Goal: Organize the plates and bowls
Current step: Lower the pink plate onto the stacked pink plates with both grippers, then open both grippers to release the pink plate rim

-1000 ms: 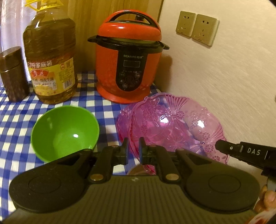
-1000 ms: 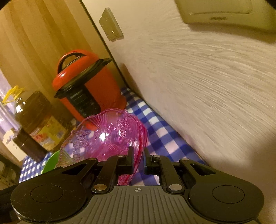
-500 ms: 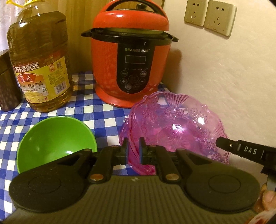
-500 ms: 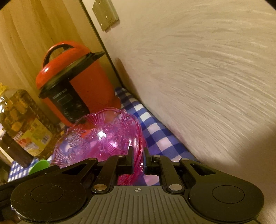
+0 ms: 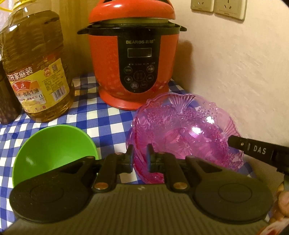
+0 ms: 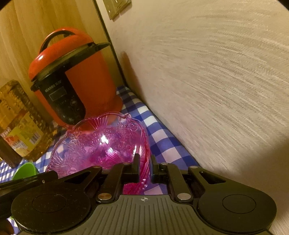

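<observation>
Blue-and-white checked cloth covers the table, which runs up against a pale textured wall carrying two sockets. At the back stands a red electric cooker. Beside it are a large bottle of yellow oil and, at the frame's left edge, a dark canister.

The pink dish, clear and patterned with flowers and fan ribs, sits in front of the cooker close to the wall, tilted so that its hollow faces both cameras. A second pink rim shows just behind its left edge; whether this is another dish nested under it is hard to tell.

The left hand-held gripper has the dish's near left rim between its fingertips. The gap is narrow, the jaws having just eased a little apart, with the rim between them. The right hand-held gripper is closed on the dish's opposite, wall-side rim, which passes straight through its narrow gap. Seen from the left camera, its finger reaches in from the right onto that edge.

A green bowl rests upright on the cloth left of the pink dish, apart from it and just beyond the left hand-held gripper's body
</observation>
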Motion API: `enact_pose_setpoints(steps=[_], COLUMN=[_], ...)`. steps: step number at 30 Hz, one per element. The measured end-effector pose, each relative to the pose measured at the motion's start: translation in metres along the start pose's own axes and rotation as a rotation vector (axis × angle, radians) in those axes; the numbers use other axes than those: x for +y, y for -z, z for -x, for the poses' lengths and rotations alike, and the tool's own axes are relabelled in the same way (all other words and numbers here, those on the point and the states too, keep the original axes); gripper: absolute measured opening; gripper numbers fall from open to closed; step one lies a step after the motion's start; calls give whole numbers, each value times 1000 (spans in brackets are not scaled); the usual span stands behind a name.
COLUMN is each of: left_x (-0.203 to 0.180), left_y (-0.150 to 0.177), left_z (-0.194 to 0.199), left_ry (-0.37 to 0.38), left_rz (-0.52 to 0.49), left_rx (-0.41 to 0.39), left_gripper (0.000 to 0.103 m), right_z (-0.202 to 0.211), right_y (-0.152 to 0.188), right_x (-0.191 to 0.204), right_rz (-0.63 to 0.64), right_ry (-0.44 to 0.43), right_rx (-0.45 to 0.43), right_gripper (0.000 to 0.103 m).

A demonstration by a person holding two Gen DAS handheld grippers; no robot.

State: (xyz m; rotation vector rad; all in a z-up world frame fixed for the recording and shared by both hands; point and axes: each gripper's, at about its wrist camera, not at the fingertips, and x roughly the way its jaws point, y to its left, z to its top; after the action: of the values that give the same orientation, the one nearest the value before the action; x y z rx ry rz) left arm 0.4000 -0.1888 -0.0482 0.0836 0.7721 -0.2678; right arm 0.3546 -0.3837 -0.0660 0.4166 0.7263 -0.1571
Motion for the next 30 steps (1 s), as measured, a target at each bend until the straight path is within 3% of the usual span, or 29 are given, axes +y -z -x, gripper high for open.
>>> enact_pose_setpoints(steps=[20,22,24,26,27,30], left_x=[-2,-4,-7,-7,-7,-8], left_y=[5,5,5,6,6,6], left_z=[-11,-13,-16,-15,-14,-10], left_ry=[-20,-23,-31,-41,-33,-29], left_rz=[-44,-55,-76,-71,-69,-71], left_rx=[1,8,20,5,-3,-22], left_gripper=[15,17,25,36,36,36], right_z=[-9,-10,-10,-11,-11,-10], right_y=[1,0,1,1,2,2], right_x=[-1,-1,-1,-1,-2,-7], right_rz=[-4,-4,5,13,10,-14], right_ry=[-10,-10,-15,-15,-18,-38], right_rx=[11,7,-9,-13,-13,-19], right_gripper=[10,10,11,20,30,35])
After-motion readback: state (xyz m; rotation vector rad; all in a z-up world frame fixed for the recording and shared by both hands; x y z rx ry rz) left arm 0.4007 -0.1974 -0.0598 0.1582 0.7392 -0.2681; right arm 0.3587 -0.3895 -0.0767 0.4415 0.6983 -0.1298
